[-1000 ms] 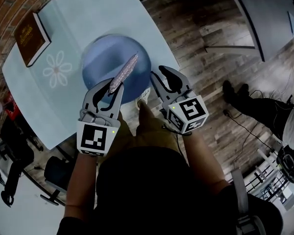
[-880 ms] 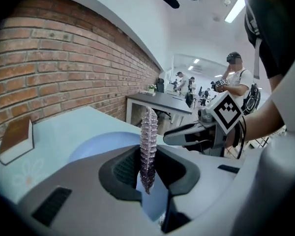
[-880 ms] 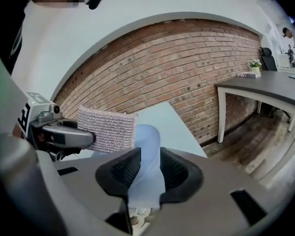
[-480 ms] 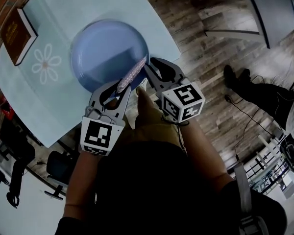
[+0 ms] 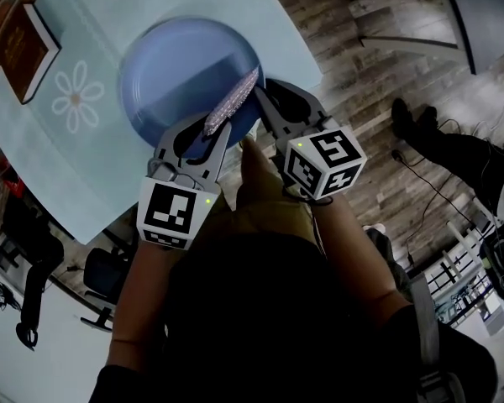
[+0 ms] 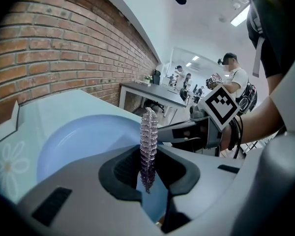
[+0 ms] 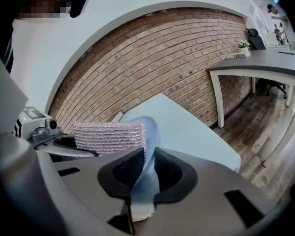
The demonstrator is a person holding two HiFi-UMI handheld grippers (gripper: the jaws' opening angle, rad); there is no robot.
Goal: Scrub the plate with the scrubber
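A round blue plate (image 5: 181, 74) lies over the pale blue table (image 5: 92, 166), and my right gripper (image 5: 265, 101) is shut on its near right rim. In the right gripper view the plate's rim (image 7: 150, 136) stands edge-on between the black pads of that gripper (image 7: 148, 163). My left gripper (image 5: 212, 130) is shut on a silvery mesh scrubber (image 5: 233, 101), which reaches over the plate's near right part. In the left gripper view the scrubber (image 6: 148, 141) rises edge-on from this gripper (image 6: 147, 170), with the plate (image 6: 78, 141) just behind it. Whether the scrubber touches the plate is unclear.
A brown book (image 5: 21, 40) lies at the table's far left, beside a white flower print (image 5: 74, 99). Wooden floor (image 5: 361, 74) runs to the right of the table. A person's dark shoes (image 5: 424, 133) and cables are on the floor at right. A brick wall (image 7: 177, 68) stands behind the table.
The scrubber has moved from the plate's near rim further over the plate. The right gripper has stayed at the plate's right rim. The head view has shifted a little.
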